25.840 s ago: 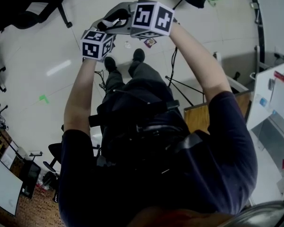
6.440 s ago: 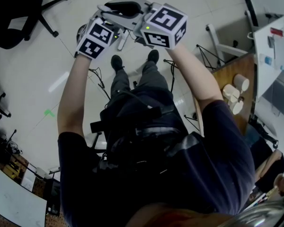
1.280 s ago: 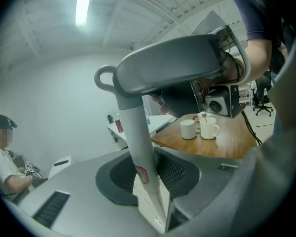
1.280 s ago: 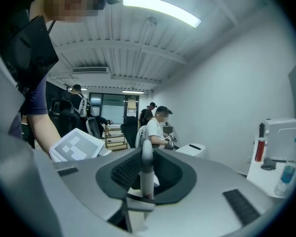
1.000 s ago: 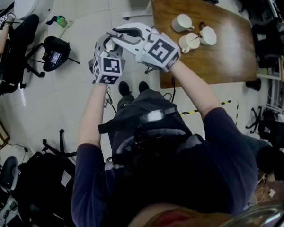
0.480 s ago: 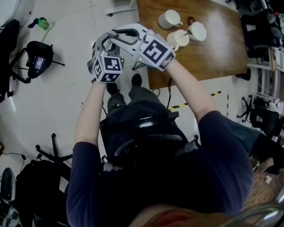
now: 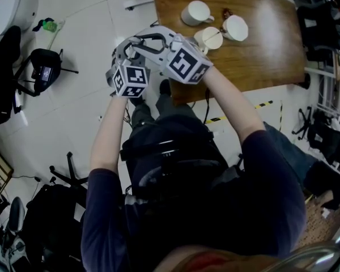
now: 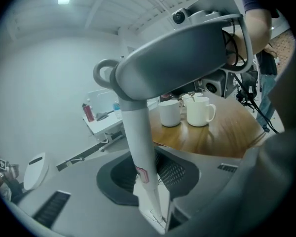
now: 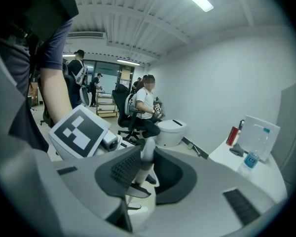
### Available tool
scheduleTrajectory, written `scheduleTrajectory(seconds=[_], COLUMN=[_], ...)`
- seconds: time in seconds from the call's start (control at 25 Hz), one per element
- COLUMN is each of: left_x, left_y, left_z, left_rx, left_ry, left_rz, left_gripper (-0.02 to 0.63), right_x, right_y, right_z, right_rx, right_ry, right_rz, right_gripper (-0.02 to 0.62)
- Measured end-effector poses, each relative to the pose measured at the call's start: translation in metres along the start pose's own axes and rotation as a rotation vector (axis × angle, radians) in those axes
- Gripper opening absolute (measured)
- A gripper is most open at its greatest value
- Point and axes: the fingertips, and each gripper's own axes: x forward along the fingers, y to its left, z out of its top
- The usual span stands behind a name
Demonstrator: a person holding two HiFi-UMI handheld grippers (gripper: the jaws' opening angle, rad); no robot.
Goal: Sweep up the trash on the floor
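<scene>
- The sweeping tool's white handle (image 8: 138, 142) stands upright in my left gripper (image 8: 150, 181), clenched so it cannot swing; I see no trash near my feet.
- My right gripper (image 9: 144, 174), its jaws just opened slightly, pinches a pale shaft (image 9: 147, 152) to steady it beside the wooden table (image 7: 260, 61).

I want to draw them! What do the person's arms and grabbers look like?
The left gripper and right gripper are light grey plastic with dark ribbed pads. Each carries a white cube with black square markers. The person wears dark navy short sleeves; the forearms are bare.
</scene>
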Motion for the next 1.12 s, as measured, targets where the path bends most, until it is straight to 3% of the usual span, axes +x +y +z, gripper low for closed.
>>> scheduleTrajectory(seconds=[0.24, 0.48, 0.8, 1.12], left_x=[-0.001, -0.015, -0.008, 0.013], left_y=[-0.017, -0.015, -0.027, -0.042], left_z=[-0.001, 0.004, 0.009, 0.015], left_rx=[0.022, -0.082, 0.001, 0.004], left_ry=[0.032, -0.001, 0.000, -0.010], left_rz=[-0.051, -0.088, -0.194, -0.262], left_gripper=[0.097, 0.126, 0.121, 0.115], right_x=[-0.012, -0.023, -0.030, -0.044], right_y=[0.007, -0.019, -0.031, -0.042], right_z=[-0.011, -0.026, -0.038, -0.053], right_rx=[-0.024, 0.081, 0.098, 0.134], right_ry=[0.009, 0.020, 0.059, 0.112], right_rz=[0.059, -0.025, -0.055, -0.135], right_gripper=[0.100, 0.100, 0.103, 0.109])
